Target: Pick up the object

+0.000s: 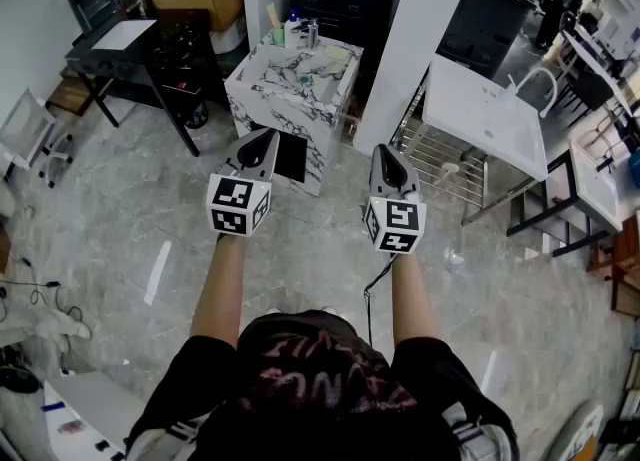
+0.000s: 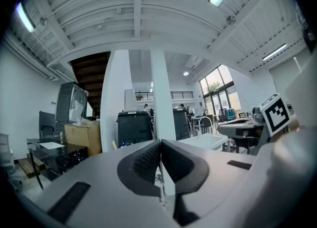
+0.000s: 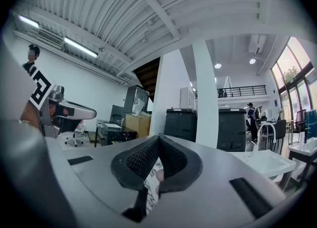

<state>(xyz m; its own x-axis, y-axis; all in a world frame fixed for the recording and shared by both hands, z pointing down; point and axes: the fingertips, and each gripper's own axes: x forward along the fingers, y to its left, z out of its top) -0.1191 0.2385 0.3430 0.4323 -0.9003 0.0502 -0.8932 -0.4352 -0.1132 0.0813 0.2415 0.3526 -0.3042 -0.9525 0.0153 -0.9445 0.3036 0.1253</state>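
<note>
The person holds both tongs out in front, side by side and apart. The left tongs (image 1: 262,139) (image 2: 160,157) have their jaws pressed together with nothing between them, and so do the right tongs (image 1: 384,157) (image 3: 158,154). Beyond them stands a marble-patterned block (image 1: 285,99). At its far edge sit some small items (image 1: 290,29) (bottles and a cup, by the look; which is the one to pick up I cannot tell). A white sink (image 1: 485,114) stands to the right, and a black table (image 1: 130,44) far left.

Grey left claw (image 1: 267,136), checkered marker cube (image 1: 238,205), black T-shirt (image 1: 310,384)
</note>
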